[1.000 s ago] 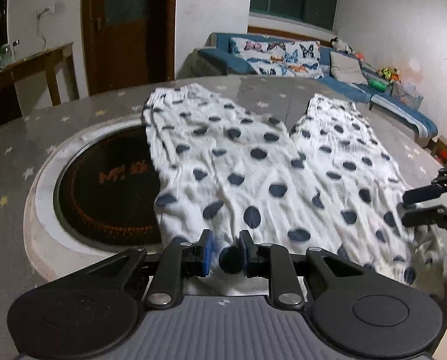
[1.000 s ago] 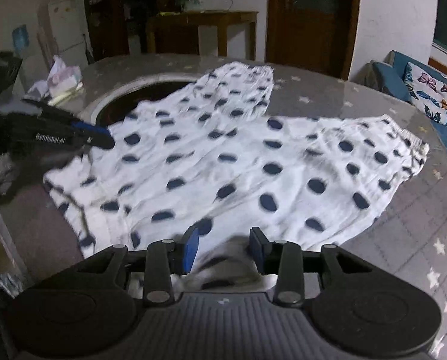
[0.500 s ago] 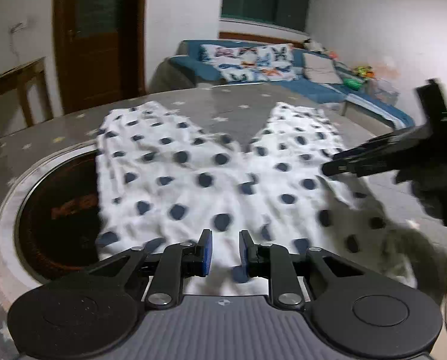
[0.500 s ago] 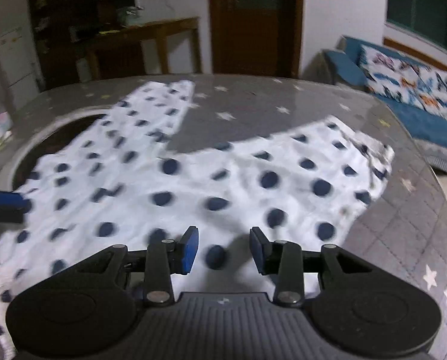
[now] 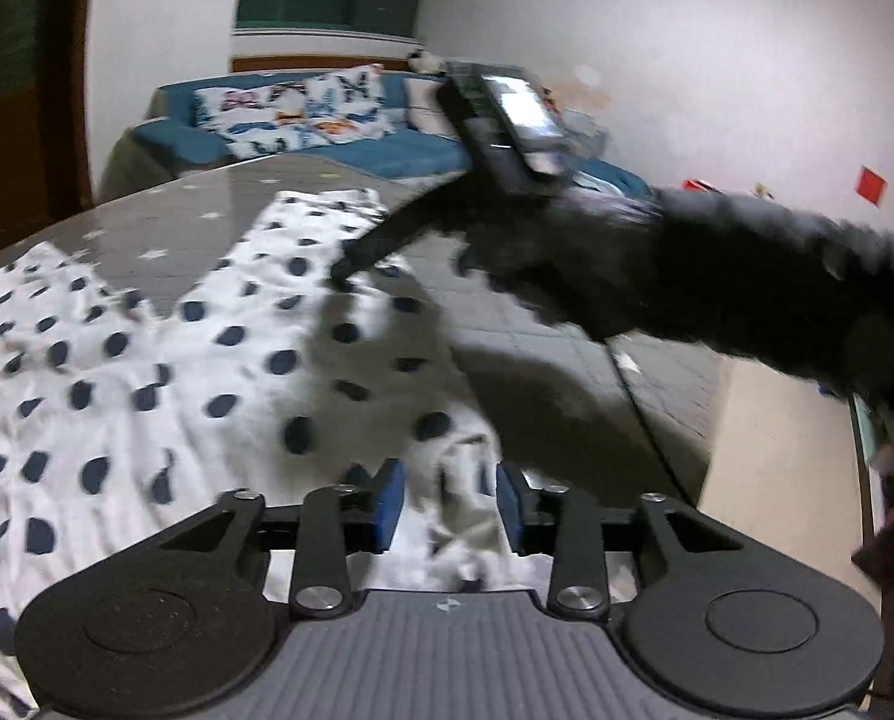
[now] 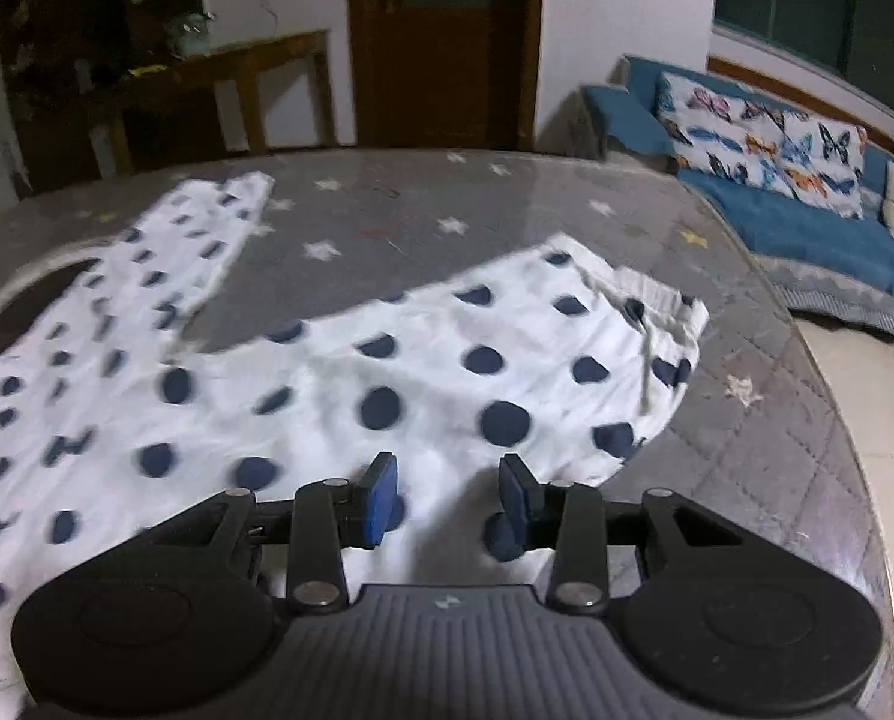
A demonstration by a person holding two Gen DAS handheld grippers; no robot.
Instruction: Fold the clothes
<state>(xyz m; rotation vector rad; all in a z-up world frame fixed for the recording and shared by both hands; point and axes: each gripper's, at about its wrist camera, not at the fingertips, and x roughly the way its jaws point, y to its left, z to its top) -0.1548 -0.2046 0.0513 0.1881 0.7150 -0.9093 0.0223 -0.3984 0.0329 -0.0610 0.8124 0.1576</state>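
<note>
White trousers with dark blue dots lie spread on the grey star-patterned table. My left gripper is at their near right corner. Its jaws are opening, and a bunched bit of white cloth sits loose between the blue pads. A dark fuzzy sleeve reaches in from the right with my right gripper, whose tips are low over the far trouser leg. In the right wrist view my right gripper stands open just above the trousers, near the cuffed leg end.
A round dark inset with a pale rim lies under the trousers' left part. The table ends close on the right. A blue sofa with butterfly cushions, a wooden door and a side table stand beyond.
My left gripper slid right along the trousers' near edge and its jaws widened off the cloth. The right gripper swung across into the left view, toward the far leg end.
</note>
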